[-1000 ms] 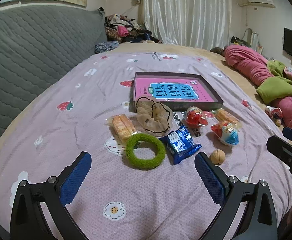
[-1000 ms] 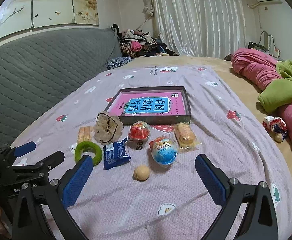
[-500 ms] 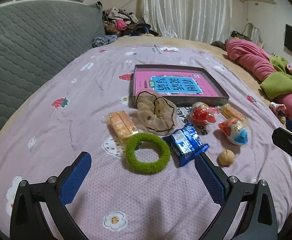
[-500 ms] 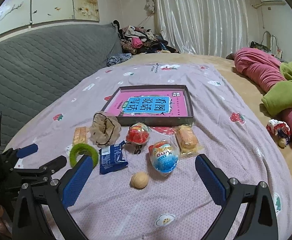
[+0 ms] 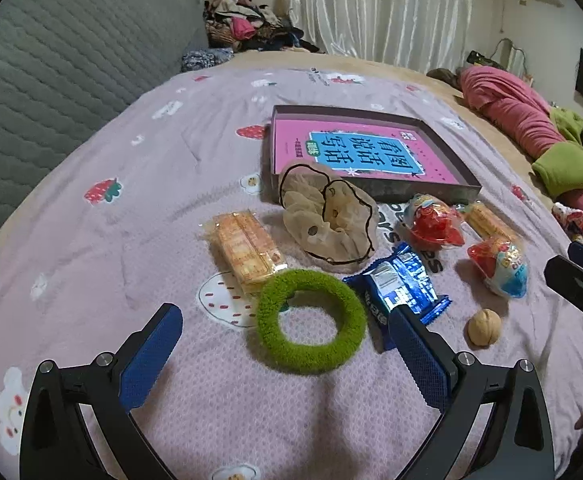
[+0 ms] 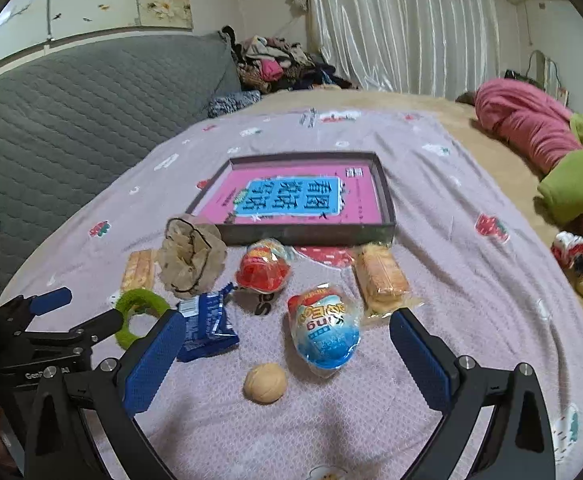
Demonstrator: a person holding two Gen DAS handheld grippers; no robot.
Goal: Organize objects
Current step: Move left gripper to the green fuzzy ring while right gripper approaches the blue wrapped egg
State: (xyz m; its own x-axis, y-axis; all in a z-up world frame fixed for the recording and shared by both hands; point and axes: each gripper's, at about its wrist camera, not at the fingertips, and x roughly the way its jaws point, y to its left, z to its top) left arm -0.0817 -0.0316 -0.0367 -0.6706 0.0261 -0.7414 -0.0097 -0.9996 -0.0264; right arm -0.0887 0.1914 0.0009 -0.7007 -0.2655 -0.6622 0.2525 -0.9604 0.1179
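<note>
With both sets of tongs spread wide and holding nothing, the step in hand looks like the first pick, and the green ring is the likely target, since the left gripper hovers right over it. Everything sits in a loose cluster just in front of the shallow box on the purple bedspread: the ring lies nearest the left tongs, touching the cracker pack and the blue wrapper, with the beige scrunchie against the box's front wall. To do this well, lower the fingers across one side of the ring, clear of its neighbours. The right gripper hangs over the blue-and-white egg and walnut, farther from the box.
</note>
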